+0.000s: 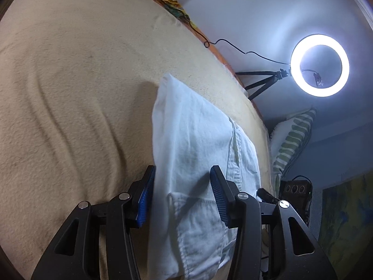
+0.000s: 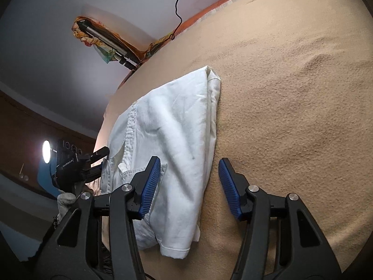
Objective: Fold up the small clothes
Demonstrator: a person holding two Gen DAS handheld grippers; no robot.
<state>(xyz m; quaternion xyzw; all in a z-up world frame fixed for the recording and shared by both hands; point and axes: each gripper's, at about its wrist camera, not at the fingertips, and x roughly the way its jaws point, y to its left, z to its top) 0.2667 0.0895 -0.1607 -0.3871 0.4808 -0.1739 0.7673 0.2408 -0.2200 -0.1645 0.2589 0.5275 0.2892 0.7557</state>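
Observation:
A white garment, folded into a long strip, lies on the beige blanket near the bed's edge. My left gripper is open, its blue-padded fingers straddling the near end of the garment. In the right wrist view the same garment lies flat, with a button placket and a sleeve hem showing. My right gripper is open above the garment's right edge, holding nothing. The left gripper shows at the garment's left side in the right wrist view.
A lit ring light on a tripod stands beyond the bed's edge. A striped pillow and a dark device lie off the edge. A black cable runs along the wall. The blanket extends wide to the right.

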